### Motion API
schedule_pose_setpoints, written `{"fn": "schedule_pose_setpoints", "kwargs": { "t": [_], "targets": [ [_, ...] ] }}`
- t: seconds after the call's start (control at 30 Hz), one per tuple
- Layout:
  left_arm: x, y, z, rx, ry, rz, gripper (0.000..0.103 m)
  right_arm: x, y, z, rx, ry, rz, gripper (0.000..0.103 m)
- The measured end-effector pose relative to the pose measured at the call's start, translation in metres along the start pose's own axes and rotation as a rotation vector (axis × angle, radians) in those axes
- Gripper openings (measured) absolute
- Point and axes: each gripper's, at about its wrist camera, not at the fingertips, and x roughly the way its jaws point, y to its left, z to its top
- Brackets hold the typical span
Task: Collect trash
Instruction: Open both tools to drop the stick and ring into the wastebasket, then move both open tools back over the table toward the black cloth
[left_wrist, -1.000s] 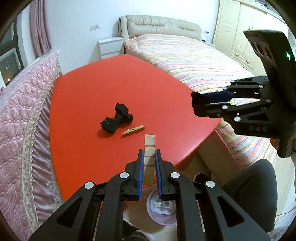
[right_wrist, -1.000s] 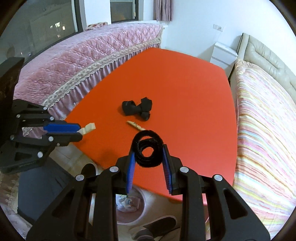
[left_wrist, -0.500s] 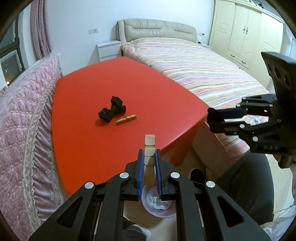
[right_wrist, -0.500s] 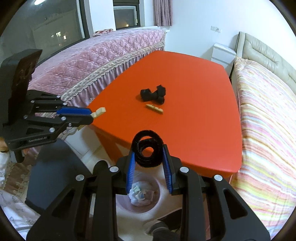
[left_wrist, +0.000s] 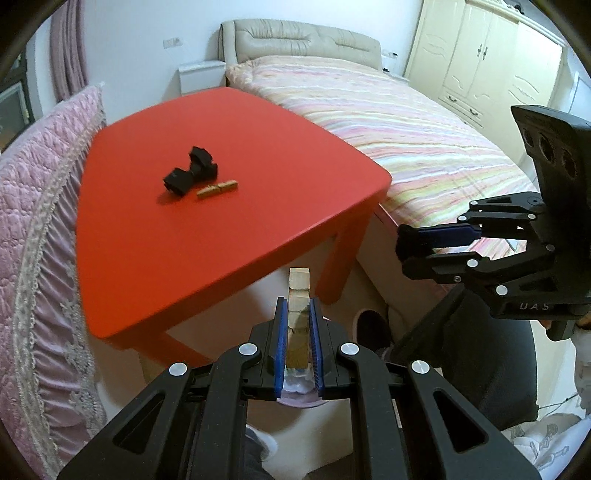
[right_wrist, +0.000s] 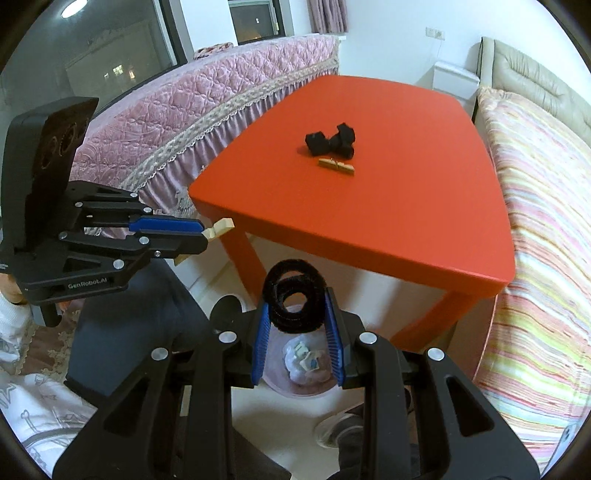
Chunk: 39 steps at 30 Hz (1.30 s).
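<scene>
Bin (right_wrist: 275, 382) placement decides your drop: it sits on the floor right under your right gripper (right_wrist: 297, 343), clamped on the black coil (right_wrist: 293, 297), while your left gripper (left_wrist: 297, 347) pinches the wooden clothespin (left_wrist: 297, 295) end-on above its rim.

The right gripper (right_wrist: 297, 328) clamps a coiled black fuzzy strip (right_wrist: 294, 300) between its blue jaws, above a pink bin (right_wrist: 280, 384) holding crumpled scraps on the floor. At nine o'clock the left gripper (right_wrist: 207, 232) pinches a wooden clothespin (right_wrist: 220, 227). On the red worktop (right_wrist: 388, 206) toward twelve o'clock lie black scraps (right_wrist: 331, 142) — just beside them, another clothespin (right_wrist: 336, 165).
</scene>
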Motion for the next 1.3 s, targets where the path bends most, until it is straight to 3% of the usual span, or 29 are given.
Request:
{"fn": "schedule_pose_setpoints", "kwargs": {
  "t": [0.2, 0.27, 0.3, 0.33, 0.37, 0.4, 0.43, 0.63, 1.3],
  "targets": [
    [0.003, -0.001, 0.001, 0.001, 0.004, -0.026, 0.012, 0.002, -0.002, -0.001, 0.01, 0.008, 0.023, 0.03],
    [0.006, -0.001, 0.001, -0.001, 0.012, -0.031, 0.017, 0.003, -0.004, -0.002, 0.014, 0.009, 0.021, 0.036],
    [0.008, 0.0, 0.002, -0.002, 0.016, -0.029, 0.029, 0.004, -0.005, -0.002, 0.021, 0.005, 0.017, 0.052],
    [0.01, 0.001, 0.001, -0.005, 0.017, -0.025, 0.054, 0.004, -0.007, -0.002, 0.029, 0.002, 0.018, 0.07],
    [0.011, 0.003, 0.001, -0.014, 0.012, -0.023, 0.066, 0.004, -0.009, -0.003, 0.039, -0.002, 0.019, 0.075],
    [0.01, 0.005, 0.0, -0.026, 0.0, -0.021, 0.087, 0.004, -0.01, -0.003, 0.046, -0.003, 0.021, 0.083],
    [0.009, 0.006, 0.0, -0.03, -0.017, -0.007, 0.091, 0.005, -0.012, -0.003, 0.052, -0.003, 0.019, 0.09],
    [0.011, 0.015, 0.001, -0.048, -0.018, 0.049, 0.095, 0.007, -0.02, -0.006, 0.083, 0.003, 0.007, 0.097],
    [0.004, 0.022, 0.001, -0.067, -0.024, 0.049, 0.095, 0.012, -0.015, -0.003, 0.069, 0.017, 0.046, 0.099]
  ]
}}
